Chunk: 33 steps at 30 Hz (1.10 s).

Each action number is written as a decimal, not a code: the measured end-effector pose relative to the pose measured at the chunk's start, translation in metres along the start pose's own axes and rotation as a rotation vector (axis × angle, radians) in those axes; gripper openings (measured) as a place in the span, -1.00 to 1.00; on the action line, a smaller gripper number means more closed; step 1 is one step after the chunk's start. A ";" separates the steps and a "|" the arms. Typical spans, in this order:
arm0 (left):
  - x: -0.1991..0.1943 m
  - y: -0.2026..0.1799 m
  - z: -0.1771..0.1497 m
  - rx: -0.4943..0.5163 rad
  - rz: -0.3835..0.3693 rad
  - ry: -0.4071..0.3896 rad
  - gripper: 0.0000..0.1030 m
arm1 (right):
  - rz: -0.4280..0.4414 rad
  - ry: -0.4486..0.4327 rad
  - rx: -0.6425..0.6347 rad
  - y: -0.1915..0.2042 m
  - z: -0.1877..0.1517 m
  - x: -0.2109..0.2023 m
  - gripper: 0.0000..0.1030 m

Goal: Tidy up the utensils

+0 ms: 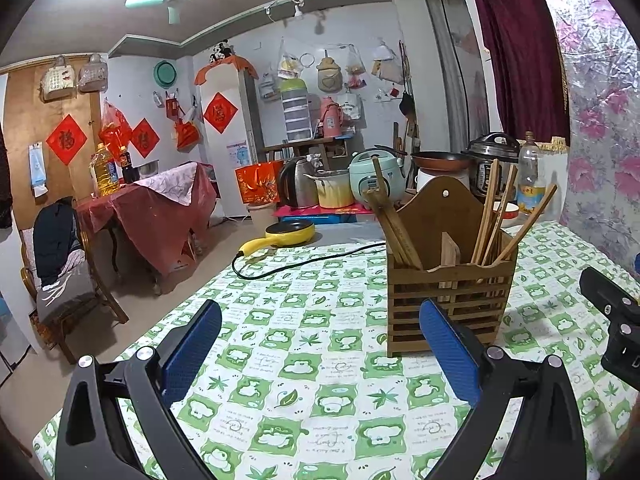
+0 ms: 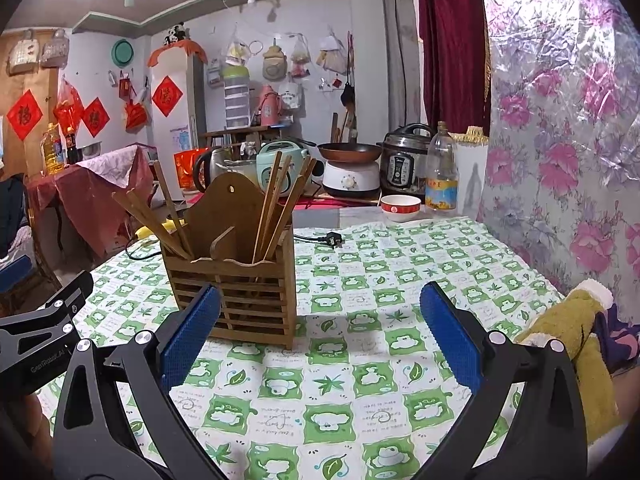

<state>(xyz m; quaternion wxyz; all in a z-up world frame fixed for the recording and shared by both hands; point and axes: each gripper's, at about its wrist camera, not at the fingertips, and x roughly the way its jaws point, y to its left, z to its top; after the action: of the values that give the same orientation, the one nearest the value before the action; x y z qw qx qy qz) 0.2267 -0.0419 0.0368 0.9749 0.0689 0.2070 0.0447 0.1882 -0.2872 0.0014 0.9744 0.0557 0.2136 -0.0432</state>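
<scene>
The counter [image 1: 320,380], covered by a green-and-white checked cloth, carries a slatted wooden holder [image 1: 448,300] standing upright near its middle. Chopsticks [image 1: 394,224] are seen leaning in both of its compartments, split by a central divider. No loose utensil is visible on the cloth, so the sorting is judged largely or wholly done; whether any pieces remain out of view cannot be told. The left tool [image 1: 320,344] and the right tool [image 2: 320,336] are both held wide apart just before the holder, with nothing gripped by either.
</scene>
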 end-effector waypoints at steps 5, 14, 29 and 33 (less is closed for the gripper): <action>0.000 0.000 0.000 0.001 -0.001 0.000 0.89 | -0.001 0.000 -0.006 0.000 0.000 0.000 0.87; 0.001 0.001 -0.001 -0.003 -0.003 0.006 0.89 | -0.002 0.008 -0.008 0.001 -0.001 0.001 0.88; 0.004 0.002 -0.005 -0.014 -0.003 0.011 0.89 | -0.002 0.007 -0.009 0.001 -0.001 0.001 0.87; 0.004 0.002 -0.004 -0.018 -0.004 0.016 0.89 | -0.002 0.007 -0.009 0.001 -0.001 0.001 0.88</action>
<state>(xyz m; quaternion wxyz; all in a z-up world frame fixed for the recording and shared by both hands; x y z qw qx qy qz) 0.2286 -0.0394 0.0317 0.9738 0.0595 0.2147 0.0451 0.1890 -0.2865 0.0004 0.9738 0.0514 0.2173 -0.0430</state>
